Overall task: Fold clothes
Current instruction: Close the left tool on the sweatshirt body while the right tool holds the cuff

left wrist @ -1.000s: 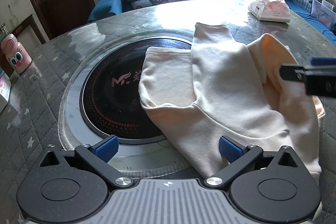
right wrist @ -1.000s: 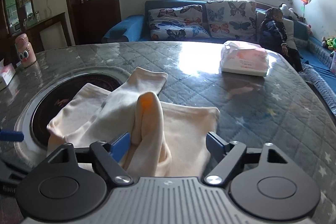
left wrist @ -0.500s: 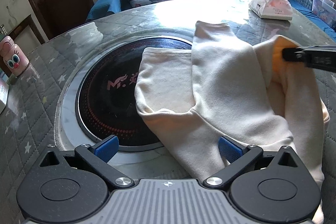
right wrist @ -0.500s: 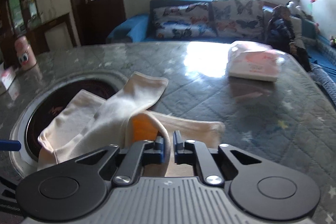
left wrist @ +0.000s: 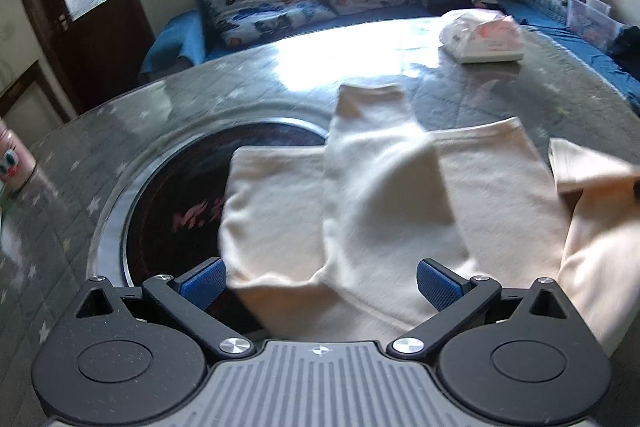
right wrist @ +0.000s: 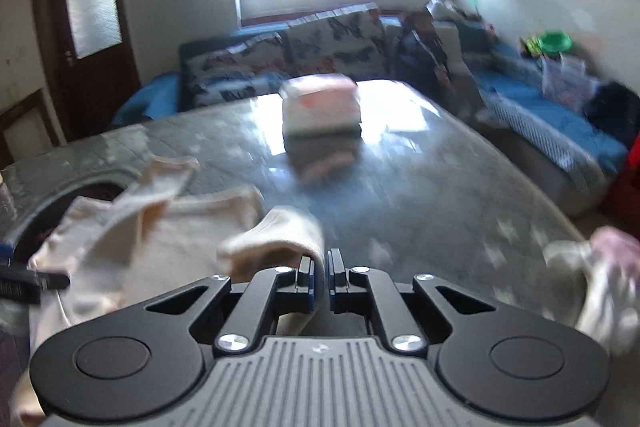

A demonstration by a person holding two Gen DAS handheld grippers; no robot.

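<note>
Garment [left wrist: 384, 203] overlaps hob [left wrist: 168, 211]; tissue pack [left wrist: 482, 37] beyond.

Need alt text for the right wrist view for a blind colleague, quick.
The right claw is shut on a fold of the cream garment, which lies on the grey quilted table. A white tissue pack sits farther back on the table, before a blue sofa and bright window; the picture is motion-blurred.
</note>
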